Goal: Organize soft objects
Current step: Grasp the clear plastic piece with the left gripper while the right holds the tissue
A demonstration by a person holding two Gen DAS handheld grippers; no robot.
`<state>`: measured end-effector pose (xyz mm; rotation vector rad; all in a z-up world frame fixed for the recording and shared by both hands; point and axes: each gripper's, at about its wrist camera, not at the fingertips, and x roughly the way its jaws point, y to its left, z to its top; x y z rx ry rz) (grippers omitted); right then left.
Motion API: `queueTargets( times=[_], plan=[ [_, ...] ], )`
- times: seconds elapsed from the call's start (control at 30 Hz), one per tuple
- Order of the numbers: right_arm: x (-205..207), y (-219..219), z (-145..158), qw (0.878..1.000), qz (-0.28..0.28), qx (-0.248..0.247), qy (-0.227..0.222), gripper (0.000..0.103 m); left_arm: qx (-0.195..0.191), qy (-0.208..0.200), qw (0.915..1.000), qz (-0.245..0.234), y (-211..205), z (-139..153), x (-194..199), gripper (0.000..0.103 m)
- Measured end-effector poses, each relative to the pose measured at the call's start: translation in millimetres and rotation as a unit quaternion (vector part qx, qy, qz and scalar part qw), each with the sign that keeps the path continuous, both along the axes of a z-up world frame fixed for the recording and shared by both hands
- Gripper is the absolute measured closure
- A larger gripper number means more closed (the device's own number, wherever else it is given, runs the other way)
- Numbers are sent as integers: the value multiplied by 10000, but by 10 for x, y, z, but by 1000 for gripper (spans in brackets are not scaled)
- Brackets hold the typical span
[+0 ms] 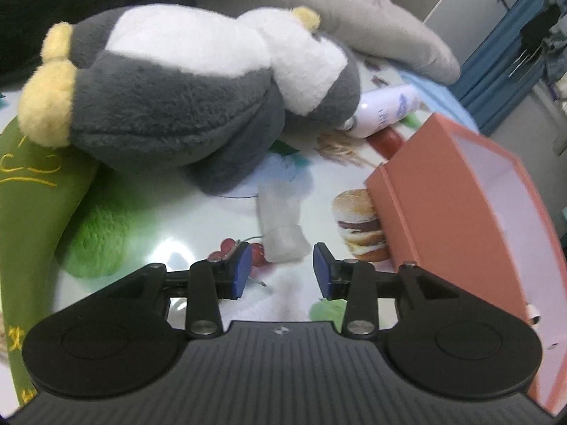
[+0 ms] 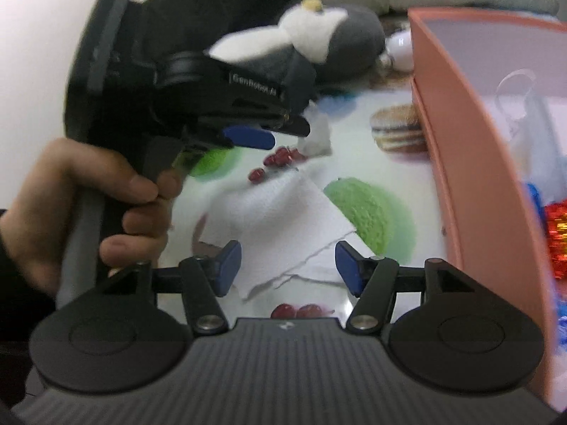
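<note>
Penguin plush point(image 1: 184, 92) lies on the printed tablecloth point(image 1: 198, 248) left of the open pink box point(image 1: 443, 205); left gripper point(image 1: 282, 269) and right gripper point(image 2: 288, 265) both hover wide and empty, so the approach step likely requires advancing, then closing on the plush.

Grey-white penguin plush point(image 1: 184, 95) lying sideways; crumpled tissue point(image 1: 281, 226) beside.
</note>
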<state>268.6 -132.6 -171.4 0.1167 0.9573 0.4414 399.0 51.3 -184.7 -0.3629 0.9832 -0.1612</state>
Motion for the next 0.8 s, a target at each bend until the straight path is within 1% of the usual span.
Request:
queueTargets(
  times=[0.07, 0.17, 0.2, 0.23, 0.3, 0.33, 0.4, 0.47, 0.5, 0.53, 0.6, 0.63, 0.7, 0.73, 0.8],
  plan=[
    [84, 66, -81, 9999, 52, -108, 11, 41, 102, 37, 9999, -32, -16, -57, 64, 58],
    [143, 138, -132, 9995, 126, -243, -142, 42, 279, 72, 9995, -108, -22, -109, 133, 57],
    [165, 156, -151, 9992, 164, -323, -171, 41, 218, 89, 9996, -155, -11, -119, 153, 57],
    [190, 170, -169, 9990, 198, -360, -193, 35, 160, 102, 9995, -260, -5, -122, 179, 57],
    [222, 154, -185, 9990, 176, -328, -242, 28, 256, 44, 9989, -397, -3, -97, 225, 57],
    [237, 153, -192, 9990, 206, -306, -250, 28, 259, 55, 9987, -444, -2, -87, 248, 57],
    [251, 165, -223, 9985, 266, -377, -292, 28, 114, 112, 9979, -633, -6, -83, 307, 57],
    [261, 184, -270, 9979, 318, -486, -297, 28, 201, 142, 9972, -699, -34, -87, 351, 57],
    [260, 201, -285, 9972, 399, -521, -348, 25, 292, 184, 9966, -748, -54, -98, 376, 57],
    [246, 235, -296, 9956, 530, -639, -437, 25, 314, 230, 9960, -800, -71, -113, 399, 57],
    [219, 311, -310, 9911, 779, -917, -567, 26, 238, 326, 9953, -878, -97, -140, 438, 57],
    [210, 330, -313, 9897, 845, -984, -604, 26, 248, 339, 9950, -903, -118, -146, 450, 57],
    [205, 324, -310, 9899, 855, -961, -594, 27, 351, 330, 9942, -956, -169, -147, 462, 57],
    [202, 322, -303, 9896, 889, -963, -590, 32, 375, 333, 9941, -961, -186, -145, 467, 59],
    [196, 318, -289, 9890, 975, -956, -568, 38, 324, 385, 9940, -973, -209, -152, 475, 69]
  ],
)
